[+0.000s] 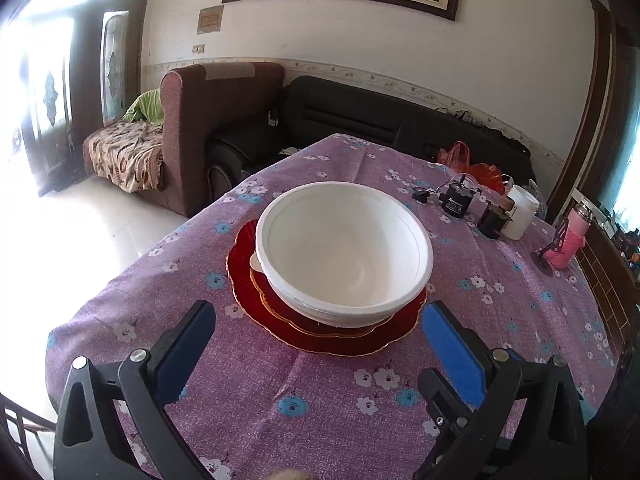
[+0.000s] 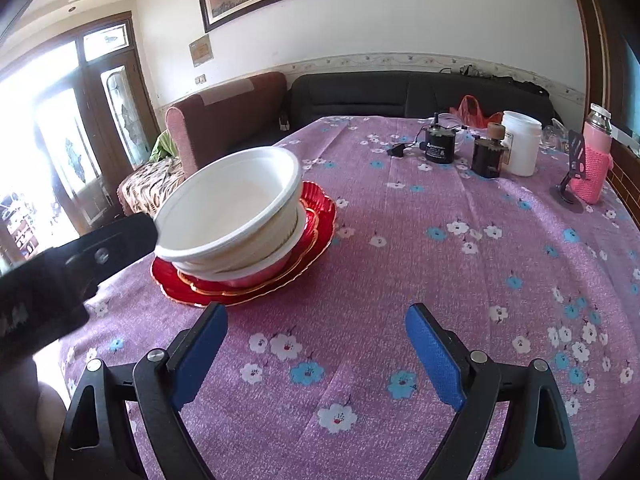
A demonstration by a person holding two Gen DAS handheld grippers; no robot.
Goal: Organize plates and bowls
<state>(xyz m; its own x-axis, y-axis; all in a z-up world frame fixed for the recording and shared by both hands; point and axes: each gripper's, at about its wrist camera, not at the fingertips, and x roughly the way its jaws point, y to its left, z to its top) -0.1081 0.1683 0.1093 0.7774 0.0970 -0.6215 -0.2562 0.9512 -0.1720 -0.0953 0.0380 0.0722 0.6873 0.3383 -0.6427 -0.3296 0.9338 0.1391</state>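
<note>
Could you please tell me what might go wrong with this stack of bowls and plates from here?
The top white bowl sits tilted on the bowl below, so a nudge from the left claw could slide it off. The red plates lie near the table's left edge; pushing the stack that way might tip it onto the floor.

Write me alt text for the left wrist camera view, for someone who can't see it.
A white bowl sits nested in a stack on two red plates in the middle of a purple floral tablecloth. The open left hand-held gripper frames the stack's near edge without touching it. Jars and a pink bottle stand at the far right.
</note>
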